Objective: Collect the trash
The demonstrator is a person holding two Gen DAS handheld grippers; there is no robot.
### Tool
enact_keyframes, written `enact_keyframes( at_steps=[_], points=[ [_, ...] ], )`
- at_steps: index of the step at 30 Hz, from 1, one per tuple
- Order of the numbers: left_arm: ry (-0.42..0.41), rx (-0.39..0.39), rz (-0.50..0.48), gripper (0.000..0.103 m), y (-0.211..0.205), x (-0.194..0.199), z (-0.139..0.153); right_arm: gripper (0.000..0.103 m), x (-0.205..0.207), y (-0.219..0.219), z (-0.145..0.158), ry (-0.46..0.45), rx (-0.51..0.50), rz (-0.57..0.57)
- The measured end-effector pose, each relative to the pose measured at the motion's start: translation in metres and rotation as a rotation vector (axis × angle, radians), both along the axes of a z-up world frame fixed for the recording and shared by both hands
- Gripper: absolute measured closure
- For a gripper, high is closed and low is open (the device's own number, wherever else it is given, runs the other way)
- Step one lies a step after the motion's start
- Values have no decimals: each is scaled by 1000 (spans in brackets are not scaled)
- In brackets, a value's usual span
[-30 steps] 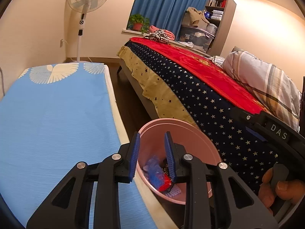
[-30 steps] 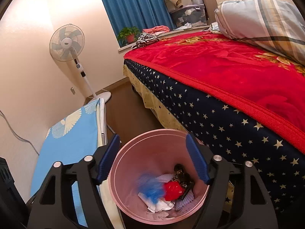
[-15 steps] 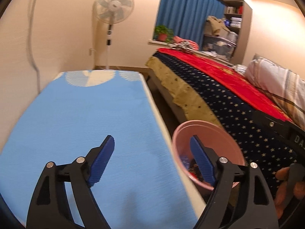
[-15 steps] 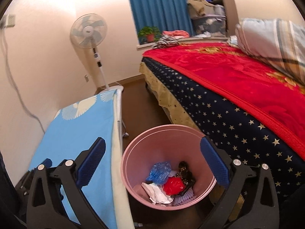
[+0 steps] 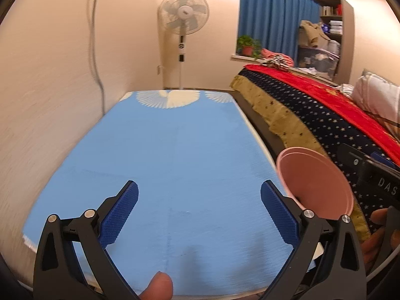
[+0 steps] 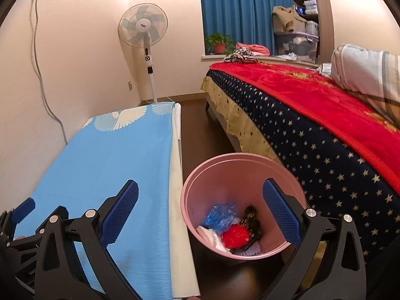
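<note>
Jaws of the left gripper (image 5: 199,197) opening, spread wide over the blue bench (image 5: 175,155), nothing between them. Jaws of the right gripper (image 6: 200,197) also spread wide and empty, above the pink bin (image 6: 240,165) on the floor between bench and bed (image 6: 312,115). In the bin: blue wrapper (image 6: 220,216), red wrapper (image 6: 235,236), white paper (image 6: 210,235).

Bin (image 6: 243,175) between table (image 6: 112,155) and bed (image 6: 312,115)

The left gripper (image 5: 198,208) was opening, empty, jaws wide over the blue table (image 5: 175,150); the right gripper (image 6: 200,208) gaped empty beside it.
</note>
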State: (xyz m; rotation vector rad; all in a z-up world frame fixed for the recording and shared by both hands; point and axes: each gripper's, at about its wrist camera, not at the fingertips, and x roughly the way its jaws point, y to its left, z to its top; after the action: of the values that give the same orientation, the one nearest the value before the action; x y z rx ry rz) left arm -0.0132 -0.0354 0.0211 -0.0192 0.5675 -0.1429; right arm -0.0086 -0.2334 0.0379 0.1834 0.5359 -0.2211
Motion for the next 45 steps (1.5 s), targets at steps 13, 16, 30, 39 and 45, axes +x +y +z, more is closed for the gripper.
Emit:
enact_keyframes(
  at_steps=[13, 16, 30, 39, 45],
  points=[
    [15, -12, 55, 8, 12, -1, -8, 5, 4, 20, -20, 45, -6, 52],
    [22, -26, 64, 8, 15, 1, -11, 5, 4, 20, -21, 46, -9, 48],
    [26, -38, 64, 8, 14, 2, -12, 5, 4, 25, -20, 40, -26, 54],
    [26, -39, 64, 8, 14, 2, -13, 5, 4, 25, -19, 40, -24, 55],
    [25, -38, 64, 8, 14, 2, -13, 5, 5, 25, -19, 43, -25, 56]
  ],
)
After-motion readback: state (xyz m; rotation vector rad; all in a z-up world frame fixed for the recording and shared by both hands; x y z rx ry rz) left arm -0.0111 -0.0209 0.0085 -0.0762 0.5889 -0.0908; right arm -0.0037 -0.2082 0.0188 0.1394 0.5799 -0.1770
